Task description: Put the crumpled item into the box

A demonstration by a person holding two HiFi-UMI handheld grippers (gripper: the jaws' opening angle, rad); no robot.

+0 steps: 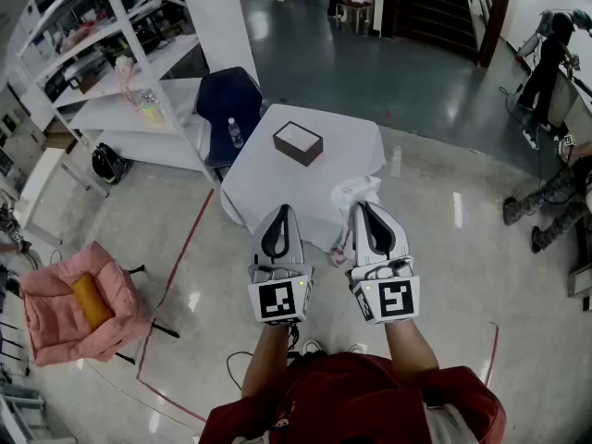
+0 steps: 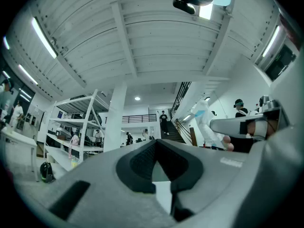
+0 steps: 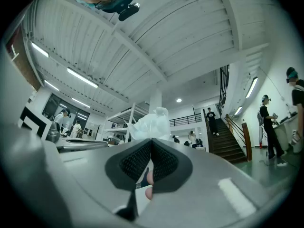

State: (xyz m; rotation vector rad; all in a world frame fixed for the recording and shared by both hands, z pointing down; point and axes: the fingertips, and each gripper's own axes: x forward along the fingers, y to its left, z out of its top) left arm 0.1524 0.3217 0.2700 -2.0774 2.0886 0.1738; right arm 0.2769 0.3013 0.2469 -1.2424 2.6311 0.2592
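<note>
In the head view a dark box (image 1: 298, 142) with a pale inside stands on the white-clothed table (image 1: 277, 188), near its far side. My right gripper (image 1: 360, 207) is shut on the crumpled white plastic item (image 1: 355, 192), over the table's near right corner. In the right gripper view the crumpled item (image 3: 151, 123) sticks up past the closed tips of my right gripper (image 3: 151, 140), which tilts up toward the ceiling. My left gripper (image 1: 282, 210) is beside it, over the table's near edge. In the left gripper view my left gripper (image 2: 156, 142) is shut with nothing in it.
A dark blue chair (image 1: 228, 100) with a water bottle stands behind the table. White shelving (image 1: 129, 58) fills the far left. A pink seat (image 1: 81, 305) with an orange cushion is on the floor at left. People (image 1: 553, 54) stand at the right. Red tape (image 1: 180, 248) lines the floor.
</note>
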